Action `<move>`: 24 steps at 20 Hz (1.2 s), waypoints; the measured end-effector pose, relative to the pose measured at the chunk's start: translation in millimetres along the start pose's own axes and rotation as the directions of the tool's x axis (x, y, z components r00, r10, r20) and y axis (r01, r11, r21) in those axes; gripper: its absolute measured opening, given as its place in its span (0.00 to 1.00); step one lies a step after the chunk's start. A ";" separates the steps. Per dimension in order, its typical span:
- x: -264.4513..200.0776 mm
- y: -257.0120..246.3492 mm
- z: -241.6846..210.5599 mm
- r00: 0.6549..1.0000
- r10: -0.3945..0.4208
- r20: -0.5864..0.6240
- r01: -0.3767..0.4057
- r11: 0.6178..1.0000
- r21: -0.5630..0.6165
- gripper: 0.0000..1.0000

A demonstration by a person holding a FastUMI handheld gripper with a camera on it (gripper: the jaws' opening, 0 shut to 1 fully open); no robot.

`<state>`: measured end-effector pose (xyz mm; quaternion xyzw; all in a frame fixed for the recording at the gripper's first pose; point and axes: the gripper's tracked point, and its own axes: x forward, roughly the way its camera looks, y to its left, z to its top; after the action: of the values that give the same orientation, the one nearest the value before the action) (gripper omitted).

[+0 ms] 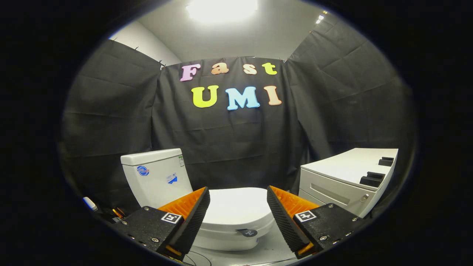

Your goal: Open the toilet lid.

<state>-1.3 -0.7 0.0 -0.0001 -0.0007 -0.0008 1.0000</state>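
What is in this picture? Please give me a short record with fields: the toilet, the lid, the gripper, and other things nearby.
toilet: white toilet beyond the fingers, its tank against the black cloth wall
lid: toilet lid closed, lying flat on the bowl, seen between the two fingers
gripper: gripper open, fingers wide apart, touching nothing, not yet at the lid
task state: lid not opened yet
nearby: white cabinet beside the toilet, with two dark blocks on top
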 end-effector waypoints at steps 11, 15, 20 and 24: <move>9.7 4.4 -3.9 1.000 0.018 -0.009 -0.017 0.999 0.037 0.96; 21.4 12.2 -10.9 0.998 0.047 -0.031 -0.043 0.991 0.128 0.95; 32.3 13.6 -28.6 0.993 0.077 -0.084 -0.051 0.959 0.279 0.96; 37.5 10.7 -42.8 0.989 0.089 -0.120 -0.032 0.911 0.410 0.96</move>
<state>36.3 9.9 -42.8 0.2081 0.0675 0.0302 0.9753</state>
